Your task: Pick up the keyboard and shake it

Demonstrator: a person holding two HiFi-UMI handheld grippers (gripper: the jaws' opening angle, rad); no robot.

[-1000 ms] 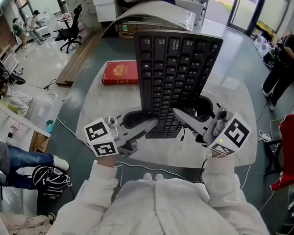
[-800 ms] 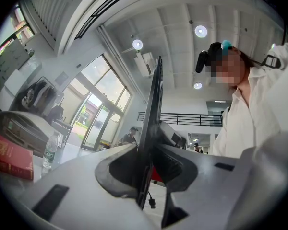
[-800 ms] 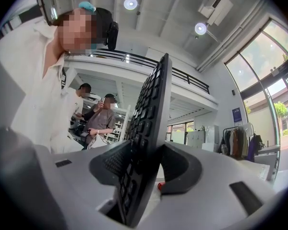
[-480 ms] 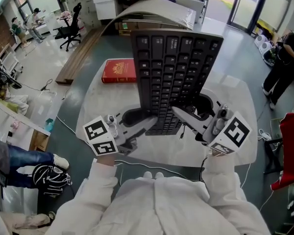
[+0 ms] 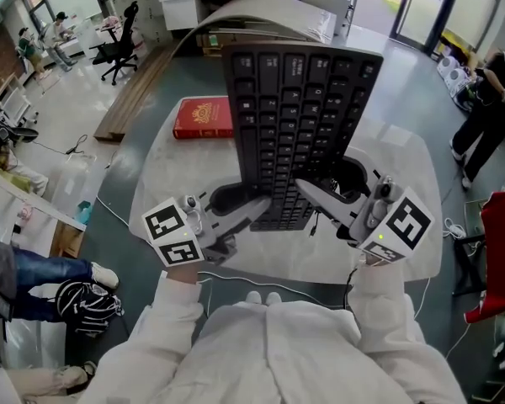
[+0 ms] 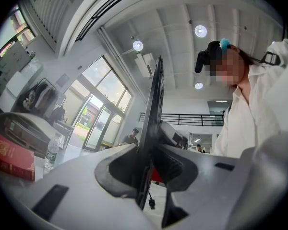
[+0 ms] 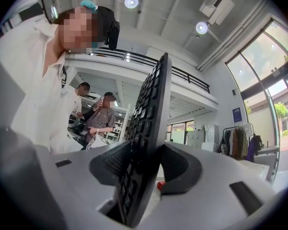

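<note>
A black keyboard [image 5: 299,124] is held up off the white table [image 5: 404,167], standing on end with its keys toward me. My left gripper [image 5: 252,213] is shut on its lower left edge, and my right gripper [image 5: 316,196] is shut on its lower right edge. In the left gripper view the keyboard [image 6: 153,109] shows edge-on, pinched between the grey jaws of the left gripper [image 6: 146,171]. The right gripper view shows the key side of the keyboard [image 7: 146,128] clamped in the right gripper [image 7: 144,171]. A thin cable hangs from the keyboard's bottom end.
A red book [image 5: 204,118] lies on the table behind the keyboard, and a water bottle [image 6: 52,152] stands near it. A person [image 5: 488,99] stands at the right, above a red chair [image 5: 497,251]. An office chair [image 5: 122,49] stands far left.
The keyboard and both grippers keep the same pose and grip. Only the whole view has shifted slightly.
</note>
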